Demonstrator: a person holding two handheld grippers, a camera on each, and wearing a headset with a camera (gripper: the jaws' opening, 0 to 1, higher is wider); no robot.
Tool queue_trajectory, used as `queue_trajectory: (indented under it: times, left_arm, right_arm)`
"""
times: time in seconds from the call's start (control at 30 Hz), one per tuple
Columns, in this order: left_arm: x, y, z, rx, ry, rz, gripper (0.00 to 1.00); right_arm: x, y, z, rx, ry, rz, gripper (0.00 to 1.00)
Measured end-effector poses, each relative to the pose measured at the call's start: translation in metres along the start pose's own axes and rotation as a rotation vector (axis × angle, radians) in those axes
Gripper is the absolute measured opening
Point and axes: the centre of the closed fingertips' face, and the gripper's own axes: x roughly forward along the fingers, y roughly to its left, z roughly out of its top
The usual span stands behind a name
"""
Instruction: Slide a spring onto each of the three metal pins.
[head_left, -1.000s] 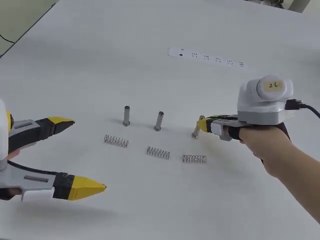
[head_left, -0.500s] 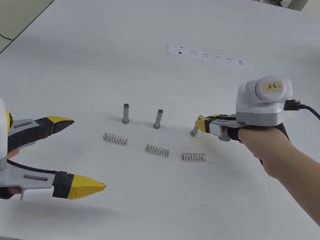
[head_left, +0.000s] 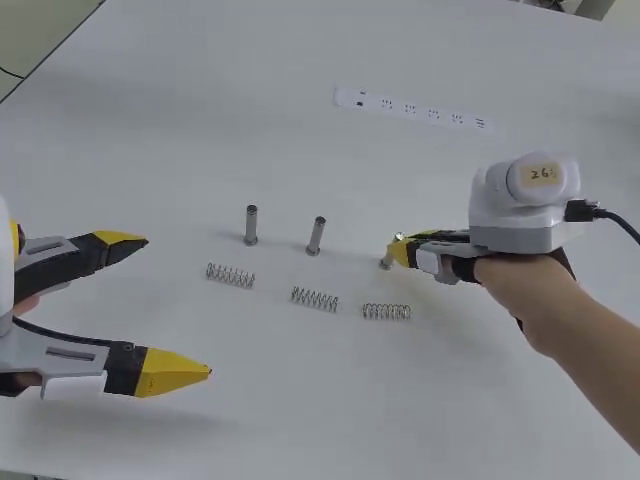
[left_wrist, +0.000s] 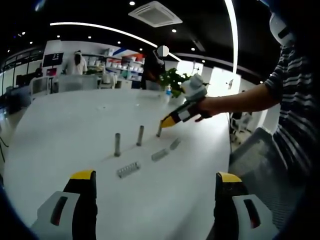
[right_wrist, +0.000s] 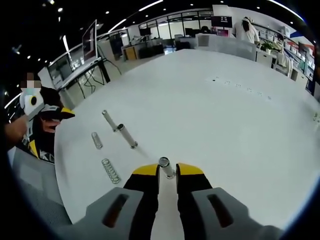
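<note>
**Head view.** Against the two earlier frames almost nothing moves. The right tongs (head_left: 399, 251) stay at the right pin (head_left: 386, 263). The left tongs (head_left: 179, 307) stay parked at 8 o'clock of the row, jaws wide apart and empty. The left pin (head_left: 251, 224) and middle pin (head_left: 316, 236) stand upright and bare on the counter (head_left: 150, 120). The left spring (head_left: 230, 275), middle spring (head_left: 315, 299) and right spring (head_left: 386, 312) lie flat, each at about 6 o'clock of its own pin, untouched. Reading: no spring is on a pin yet, so the task is at its start, and the unchanged hold looks like steadying the pin before a spring is fetched.

**Left gripper view.** Its own jaws are spread with nothing between them. The row of pins sits at 12 o'clock, well apart from the tips, with the springs nearer. The right tongs reach in from 1 o'clock to the far pin.

**Right gripper view.** The jaws are drawn nearly together with the right pin's head between the yellow tips. Both tips seem to touch its shaft, so I take it as clamped. The other two pins are at 10 to 11 o'clock, and two springs lie at 9 to 10 o'clock
</note>
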Motion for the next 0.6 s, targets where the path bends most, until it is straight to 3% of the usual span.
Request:
queue_trajectory:
  times: [0.6]
  left_arm:
    - [-0.0010, 0.0010, 0.0047, -0.015, -0.015, 0.003, 0.97]
  right_arm:
    - [0.0019, 0.0009, -0.0007, 0.002, 0.000, -0.002, 0.22]
